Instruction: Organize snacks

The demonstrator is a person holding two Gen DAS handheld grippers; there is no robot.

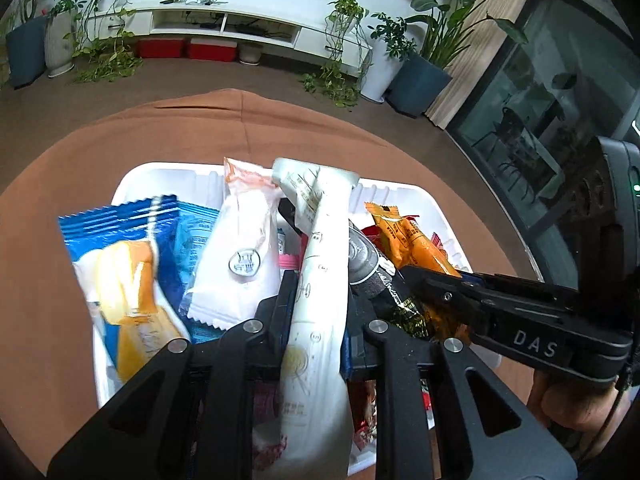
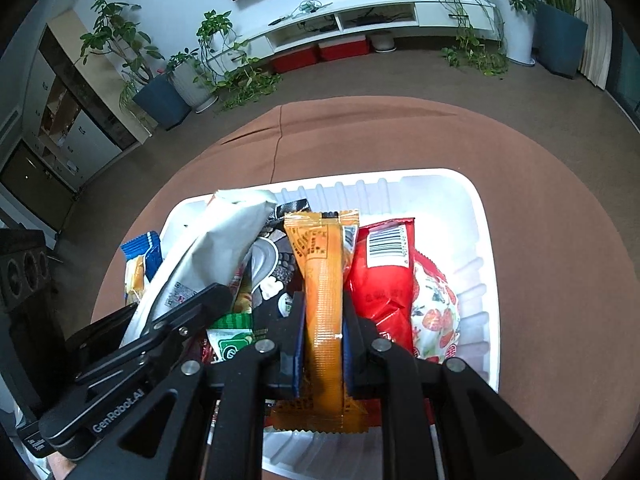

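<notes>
Packets (image 2: 380,280) crowd the tray's (image 2: 486,264) left and middle, while its far right corner and the surrounding tabletop (image 2: 560,208) lie open.

Orange packet (image 2: 323,304), white tray (image 2: 482,216)

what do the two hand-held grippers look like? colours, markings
Both are matte black linkage frames with silver pivot pins and blue finger pads. The right hand-held gripper reads "DAS" in white; the left hand-held gripper reads "GenRobot.AI". No cables visible.

White TV console (image 1: 224,24), potted plants (image 1: 420,68)
</notes>
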